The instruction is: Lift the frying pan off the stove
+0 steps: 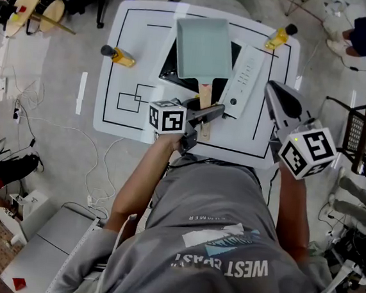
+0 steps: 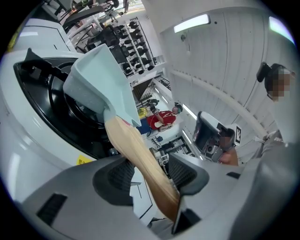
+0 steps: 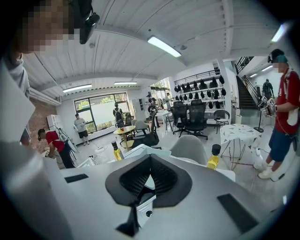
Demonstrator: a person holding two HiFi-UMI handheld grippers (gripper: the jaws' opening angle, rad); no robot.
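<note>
One yellow bottle (image 1: 119,55) is set near the left edge of the white table (image 1: 135,41), and another yellow bottle (image 1: 279,36) is set at its far right corner.

White tabletop (image 1: 147,46) marked with black lines, carrying 4 things.
A black stove (image 1: 167,65) sits mid-table toward the far edge, with a white control unit (image 1: 246,81) just beside it on the right. 1 yellow bottle (image 1: 119,55) lies near the left edge, another (image 1: 279,37) at the far right corner. Black rectangle outlines (image 1: 135,97) mark the near left corner.
</note>
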